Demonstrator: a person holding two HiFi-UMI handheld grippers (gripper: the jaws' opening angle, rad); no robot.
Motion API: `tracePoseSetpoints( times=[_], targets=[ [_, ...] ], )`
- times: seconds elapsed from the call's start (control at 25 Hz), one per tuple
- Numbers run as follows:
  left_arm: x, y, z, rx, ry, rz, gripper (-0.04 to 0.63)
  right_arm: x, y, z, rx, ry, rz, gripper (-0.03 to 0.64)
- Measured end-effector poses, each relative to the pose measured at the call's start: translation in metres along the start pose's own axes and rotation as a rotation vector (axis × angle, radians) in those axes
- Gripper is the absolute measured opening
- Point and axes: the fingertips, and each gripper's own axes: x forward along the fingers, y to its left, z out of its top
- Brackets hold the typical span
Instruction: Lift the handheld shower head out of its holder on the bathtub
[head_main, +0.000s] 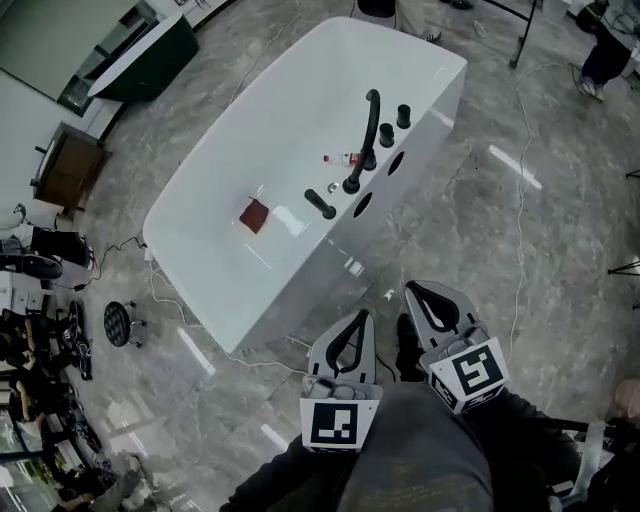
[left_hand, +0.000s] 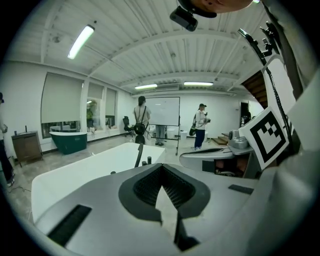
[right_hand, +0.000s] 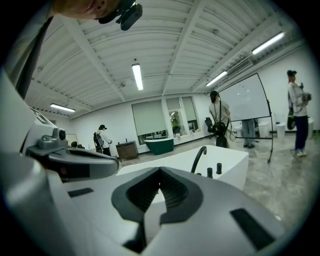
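Both claws closed, nothing held: your left gripper (head_main: 360, 320), right gripper (head_main: 415, 293). The short black handheld shower head (head_main: 320, 203) sits on the near rim of the white oval bathtub (head_main: 220, 200), well ahead. Its axis lies crosswise to the rim. Left looks marginally nearer.

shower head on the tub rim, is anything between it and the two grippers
Nothing visible does. In the head view the handheld shower head sits on the bathtub rim nearest the left gripper and right gripper; only bare floor separates them from the tub's side.
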Motion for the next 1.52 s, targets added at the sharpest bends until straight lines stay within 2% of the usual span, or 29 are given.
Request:
tracePoseSetpoints(
  times=[0.36, 0.72, 1.0, 1.52],
  targets=[
    [0.022, 0.021, 0.02, 0.001, 0.001, 0.123, 0.003, 0.037, -0.017, 0.023, -0.009, -0.023, 0.117, 0.005],
    [0.042, 0.07, 0.012, -0.053, -0.005, 0.19, 0.003, 0.094, -0.009, 0.02, -0.043, 0.022, 0.186, 0.005],
    [0.069, 0.124, 0.017, -0.08, 0.001, 0.196, 0.003, 0.154, -0.008, 0.029, -0.054, 0.057, 0.191, 0.005],
    [0.107, 0.22, 0.007, -0.129, 0.013, 0.188, 0.004, 0.252, 0.004, 0.019, -0.077, 0.146, 0.187, 0.005]
  ],
)
